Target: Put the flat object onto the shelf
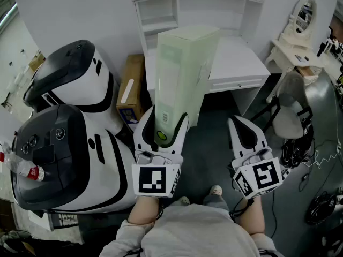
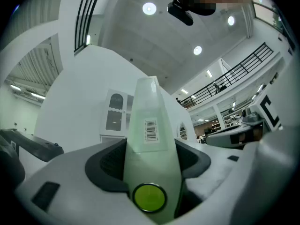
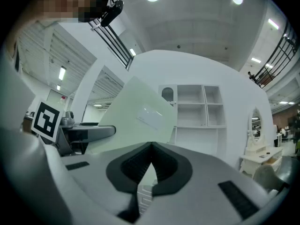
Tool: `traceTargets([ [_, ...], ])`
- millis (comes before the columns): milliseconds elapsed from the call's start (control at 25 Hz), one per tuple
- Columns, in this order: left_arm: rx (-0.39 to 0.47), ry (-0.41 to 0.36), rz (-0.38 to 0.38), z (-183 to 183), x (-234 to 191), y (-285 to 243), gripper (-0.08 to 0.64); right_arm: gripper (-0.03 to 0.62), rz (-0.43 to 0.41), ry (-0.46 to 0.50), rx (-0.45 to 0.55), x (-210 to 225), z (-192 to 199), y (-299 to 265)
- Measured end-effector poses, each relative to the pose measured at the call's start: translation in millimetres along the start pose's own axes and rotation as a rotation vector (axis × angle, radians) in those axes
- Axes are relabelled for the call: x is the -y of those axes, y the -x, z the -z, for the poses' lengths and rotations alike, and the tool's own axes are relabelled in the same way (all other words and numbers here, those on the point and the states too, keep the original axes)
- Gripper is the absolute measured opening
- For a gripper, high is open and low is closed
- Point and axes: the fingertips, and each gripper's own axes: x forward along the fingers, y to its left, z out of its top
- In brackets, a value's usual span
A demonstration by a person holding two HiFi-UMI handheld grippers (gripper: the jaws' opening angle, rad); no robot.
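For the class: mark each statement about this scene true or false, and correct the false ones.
1. The left gripper grips the pale green file box. True.
2. The right gripper also clamps the file box. False: its jaws are together with nothing between them, apart from the box.
3. The file box already stands on the shelf unit. False: it is held up in front of the white desk.
4. A cardboard box sits beside the desk, at its left in the head view. True.
5. The plastic bottle has a green label. False: its label is red.
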Motion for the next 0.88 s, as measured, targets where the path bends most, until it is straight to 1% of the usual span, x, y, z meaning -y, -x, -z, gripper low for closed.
traceTargets([
  [320, 0.014, 0.002, 0.008, -3, -7, 8, 0.293, 0.009, -0.004, 0.018, -0.01, -15, -2, -3],
  [480, 0.03, 0.022, 0.009, -7, -7, 8, 0.293, 0.009, -0.005, 0.023, -0.01, -18, -4, -3],
  [640, 0.005, 0.006, 0.01, 0, -11, 11, 0.293, 0.009, -0.004, 0.026, -0.013, -21, -3, -4],
  [880, 0.018, 0.009, 0.017, -1, -13, 9, 0.293, 0.009, 0.004, -0.018, -0.002, -20, 0, -3],
])
